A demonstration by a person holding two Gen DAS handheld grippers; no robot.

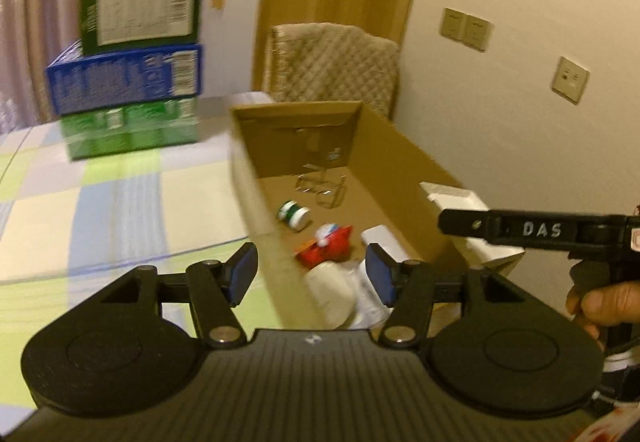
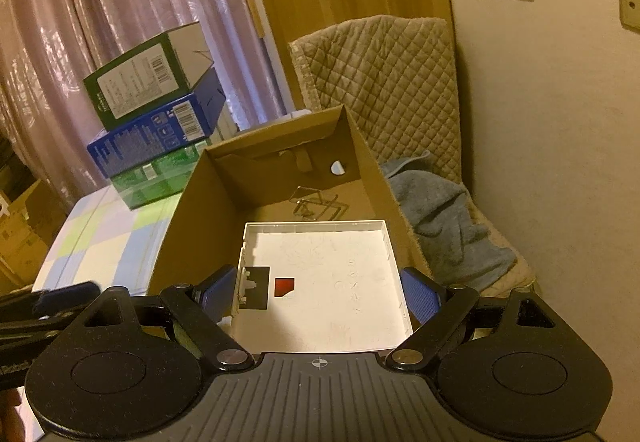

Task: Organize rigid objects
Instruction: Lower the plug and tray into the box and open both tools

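Holding white tray (image 2: 324,282), cardboard box (image 2: 192,210) beneath

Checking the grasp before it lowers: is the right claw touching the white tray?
Cannot tell. In the right wrist view the white tray sits between the right claw pads, its edges at them, but no contact or gap shows plainly.

The counter (image 1: 120,202) wore a checked cloth of green, blue and cream. A cardboard box (image 1: 400,162) sat on it at three o'clock. Three stacked cartons (image 1: 128,82) stood at ten o'clock.
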